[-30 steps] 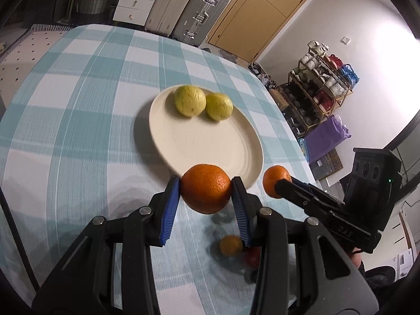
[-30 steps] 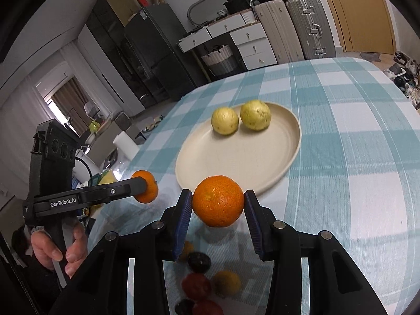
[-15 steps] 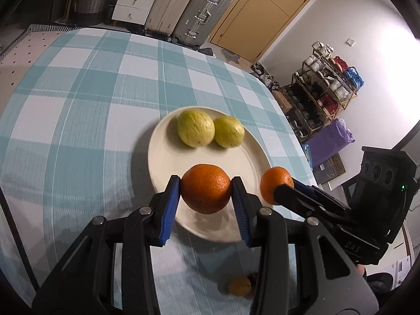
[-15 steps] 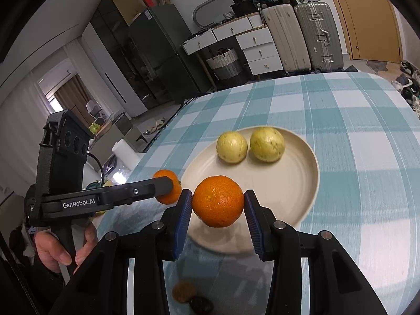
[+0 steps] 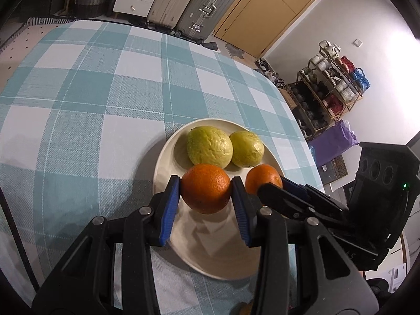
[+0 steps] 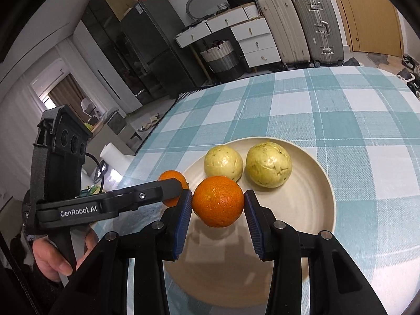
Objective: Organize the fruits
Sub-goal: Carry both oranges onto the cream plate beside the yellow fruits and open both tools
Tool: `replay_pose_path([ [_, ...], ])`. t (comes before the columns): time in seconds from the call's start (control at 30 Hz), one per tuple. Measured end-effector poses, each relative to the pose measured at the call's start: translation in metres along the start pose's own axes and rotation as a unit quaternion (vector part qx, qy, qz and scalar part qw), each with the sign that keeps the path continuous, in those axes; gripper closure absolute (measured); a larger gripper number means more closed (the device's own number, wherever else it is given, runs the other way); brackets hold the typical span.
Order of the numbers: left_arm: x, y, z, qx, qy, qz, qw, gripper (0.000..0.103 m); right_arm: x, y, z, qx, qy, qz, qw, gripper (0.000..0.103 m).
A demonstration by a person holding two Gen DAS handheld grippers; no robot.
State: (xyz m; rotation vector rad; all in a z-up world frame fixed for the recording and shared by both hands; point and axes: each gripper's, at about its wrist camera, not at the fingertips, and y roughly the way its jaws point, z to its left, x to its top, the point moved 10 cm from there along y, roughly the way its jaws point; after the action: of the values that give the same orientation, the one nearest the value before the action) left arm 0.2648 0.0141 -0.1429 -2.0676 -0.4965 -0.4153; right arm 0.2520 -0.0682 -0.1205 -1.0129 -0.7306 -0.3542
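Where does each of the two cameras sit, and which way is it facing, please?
Left wrist: sits on the left gripper, facing along its fingers onto the plate; the right gripper enters from the right.
Right wrist: sits on the right gripper, facing the plate and cabinets; the left gripper and the hand show at left.
Shared: plate, two yellow-green fruits, both oranges.

Left gripper fingers clamp an orange above the plate
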Motion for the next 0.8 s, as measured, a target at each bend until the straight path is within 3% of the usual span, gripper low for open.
replay_pose_path([
  [0.47,0.003,0.018,0.011,0.019,0.001,0.010,0.9998,0.067,-0.005,0.029,-0.012,-0.021,0.004,0.027,0.999,0.061],
  [0.67,0.005,0.018,0.004,0.007,0.003,0.011,0.9999,0.066,-0.005,0.031,-0.009,-0.019,0.004,0.029,0.999,0.061],
  [0.8,0.010,0.011,0.002,0.014,-0.002,0.005,0.9999,0.062,-0.002,0.025,-0.003,-0.014,-0.006,0.015,1.000,0.054],
])
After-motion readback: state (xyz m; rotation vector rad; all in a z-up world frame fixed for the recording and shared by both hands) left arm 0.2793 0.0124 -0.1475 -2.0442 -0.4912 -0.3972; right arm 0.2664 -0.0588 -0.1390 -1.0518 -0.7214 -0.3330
